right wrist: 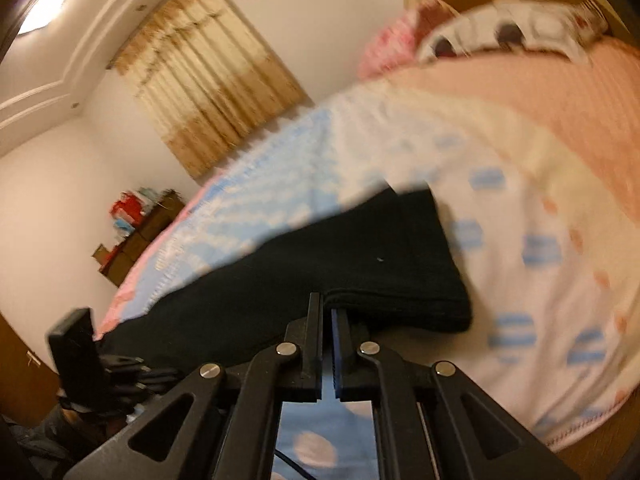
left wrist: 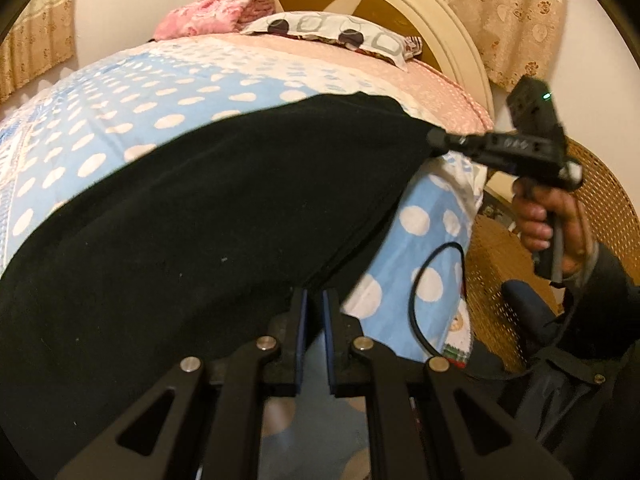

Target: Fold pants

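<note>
The black pants (left wrist: 180,220) are lying flat on the bed (left wrist: 140,104), with the left gripper (left wrist: 314,300) and right gripper (right wrist: 327,312) each pinching a near-edge corner, jaws pressed together. They're only biting thin hem, so I'm guessing a corner could be slipping out mid-fold.

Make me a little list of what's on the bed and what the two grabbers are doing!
pants: black pants spread on the bed
bedcover: blue with white dots
pillow: patterned pillow near the headboard
left gripper: left gripper shut on the pants' near edge
right gripper: right gripper shut on the pants' edge
holder: a hand holds the right gripper
</note>
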`<state>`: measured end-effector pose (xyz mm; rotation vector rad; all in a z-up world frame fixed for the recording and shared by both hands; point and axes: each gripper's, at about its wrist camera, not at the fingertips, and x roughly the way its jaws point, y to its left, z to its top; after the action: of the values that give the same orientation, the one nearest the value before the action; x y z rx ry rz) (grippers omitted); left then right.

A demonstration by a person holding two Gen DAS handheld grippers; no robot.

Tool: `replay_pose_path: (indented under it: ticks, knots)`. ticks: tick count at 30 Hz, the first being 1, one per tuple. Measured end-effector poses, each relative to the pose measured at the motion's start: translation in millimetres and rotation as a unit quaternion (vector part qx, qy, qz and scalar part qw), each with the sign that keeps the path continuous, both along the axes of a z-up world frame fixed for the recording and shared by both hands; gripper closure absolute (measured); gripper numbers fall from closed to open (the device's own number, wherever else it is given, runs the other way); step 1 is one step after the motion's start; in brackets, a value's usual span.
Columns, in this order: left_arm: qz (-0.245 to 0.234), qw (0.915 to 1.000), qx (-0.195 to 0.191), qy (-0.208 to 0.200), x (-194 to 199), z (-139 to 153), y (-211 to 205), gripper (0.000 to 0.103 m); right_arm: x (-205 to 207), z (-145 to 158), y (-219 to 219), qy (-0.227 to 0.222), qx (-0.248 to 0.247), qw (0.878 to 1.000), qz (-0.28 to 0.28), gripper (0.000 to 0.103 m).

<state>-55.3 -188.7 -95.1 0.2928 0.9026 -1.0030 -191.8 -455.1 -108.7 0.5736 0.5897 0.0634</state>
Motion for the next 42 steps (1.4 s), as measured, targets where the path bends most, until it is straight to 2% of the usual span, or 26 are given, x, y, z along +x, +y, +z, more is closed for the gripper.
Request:
replay_pose_path:
  ticks: [4, 10, 13, 17, 21, 25, 29, 30, 32, 34, 38, 40, 42]
  knots:
    - [-0.005, 1.0, -0.002, 0.007, -3.0, -2.5, 3.7, 0.093, 0.9, -17.5, -2.1, 0.023, -0.006, 1.0, 0.002, 0.1]
    - [-0.011, 0.9998, -0.009, -0.011, -5.6, 4.5, 7.0, 0.093, -5.3, -14.3, -6.6, 0.037, -0.027, 0.999, 0.01, 0.097]
    - [-0.015, 0.9993, -0.025, -0.023, -6.4, 11.8, 8.5, 0.093, -24.2, -13.6, -23.6, 0.049, -0.033, 0.998, -0.018, 0.097]
    - [-0.014, 0.9985, -0.04, -0.034, -1.3, 17.6, 7.4, 0.093, -39.3, 0.7, -57.8, 0.027, -0.026, 0.997, -0.07, 0.097]
    - [-0.016, 0.999, -0.028, -0.032, 2.2, 10.5, 1.5, 0.093, -14.8, 10.8, -85.8, 0.005, 0.02, 0.998, -0.06, 0.096]
    - [-0.025, 0.9989, -0.009, -0.038, -1.1, -0.3, -2.4, 0.093, 31.2, 8.7, -95.3, 0.018, 0.048, 0.999, -0.009, 0.096]
    - [-0.025, 0.9992, -0.021, -0.022, 4.0, -2.1, 3.1, 0.093, 63.5, -1.2, -92.3, 0.03, 0.094, 0.994, 0.04, 0.096]
    - [-0.025, 0.9993, -0.025, -0.016, 5.7, -2.5, 4.4, 0.093, 70.9, -2.2, -89.0, 0.031, 0.094, 0.994, 0.051, 0.096]
    - [-0.026, 0.9992, -0.031, -0.007, 7.4, -3.4, 6.5, 0.093, 78.7, 0.0, -78.7, 0.037, 0.062, 0.996, 0.051, 0.097]
    - [-0.028, 0.9991, -0.032, -0.005, 7.5, -3.9, 6.1, 0.093, 81.6, 9.6, -73.7, 0.022, 0.054, 0.997, 0.054, 0.103]
    - [-0.028, 0.9989, -0.037, 0.003, 9.4, -5.8, 5.6, 0.093, 81.4, 43.7, -70.9, -0.028, 0.024, 0.998, 0.045, 0.103]
    - [-0.026, 0.9988, -0.04, 0.008, 10.4, -6.2, 6.2, 0.093, 82.0, 54.1, -73.7, -0.04, 0.007, 0.999, 0.031, 0.103]
    - [-0.025, 0.9988, -0.041, 0.009, 9.7, -6.1, 6.6, 0.093, 87.4, 52.4, -80.1, -0.026, 0.012, 0.999, 0.029, 0.103]
